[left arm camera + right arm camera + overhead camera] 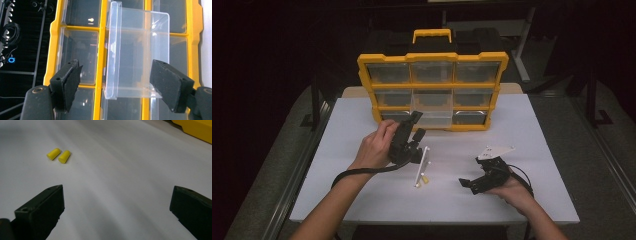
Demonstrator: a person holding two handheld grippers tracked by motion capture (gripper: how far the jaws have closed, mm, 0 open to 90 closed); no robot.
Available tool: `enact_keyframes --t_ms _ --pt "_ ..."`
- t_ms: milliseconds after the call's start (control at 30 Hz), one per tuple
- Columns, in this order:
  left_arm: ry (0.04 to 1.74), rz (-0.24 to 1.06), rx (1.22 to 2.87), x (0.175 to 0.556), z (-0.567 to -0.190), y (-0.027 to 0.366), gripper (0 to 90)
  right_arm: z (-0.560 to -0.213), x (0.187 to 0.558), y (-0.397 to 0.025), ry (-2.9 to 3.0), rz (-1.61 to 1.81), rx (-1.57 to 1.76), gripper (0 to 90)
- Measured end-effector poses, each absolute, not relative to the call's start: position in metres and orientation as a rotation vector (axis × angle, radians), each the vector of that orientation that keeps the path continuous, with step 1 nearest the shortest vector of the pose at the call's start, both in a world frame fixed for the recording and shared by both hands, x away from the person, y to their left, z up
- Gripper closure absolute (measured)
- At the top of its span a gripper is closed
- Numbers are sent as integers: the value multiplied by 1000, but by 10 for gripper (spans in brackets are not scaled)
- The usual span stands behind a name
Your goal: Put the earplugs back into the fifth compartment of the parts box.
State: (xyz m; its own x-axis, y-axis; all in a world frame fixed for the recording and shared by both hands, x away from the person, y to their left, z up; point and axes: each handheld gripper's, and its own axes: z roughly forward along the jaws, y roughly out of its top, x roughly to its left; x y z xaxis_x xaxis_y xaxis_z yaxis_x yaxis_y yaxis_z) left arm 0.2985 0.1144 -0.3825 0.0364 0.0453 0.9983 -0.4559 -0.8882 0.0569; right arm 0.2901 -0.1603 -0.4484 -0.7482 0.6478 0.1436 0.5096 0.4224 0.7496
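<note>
A yellow organiser with clear drawers stands at the table's back. One clear drawer in its bottom row is pulled partway out. My left gripper is open just in front of that drawer. In the left gripper view the clear drawer juts out of the yellow frame beyond the open left gripper, untouched. Two yellow earplugs lie side by side on the table. My right gripper is open and low, to their right. In the right gripper view the earplugs lie ahead of the open right gripper.
The white table ends close behind the organiser and has open surface at the right and front. A black case with a yellow handle sits on top of the organiser. A corner of the organiser shows in the right gripper view.
</note>
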Motion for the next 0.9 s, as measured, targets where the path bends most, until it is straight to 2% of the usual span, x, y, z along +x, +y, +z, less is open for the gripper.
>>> enact_keyframes --t_ms 267,567,767,900 --pt "-387 1917 1950 296 -389 123 139 -448 290 -160 2503 1231 1027 0" --pt "-349 1885 1969 294 -403 136 95 -448 290 -161 2501 1225 1024 0" --pt "-321 1895 1968 293 -413 143 6 -448 289 -161 2503 1223 1026 0" --pt "-312 1893 1971 292 -417 148 0 -448 289 -160 2505 1221 1025 0"
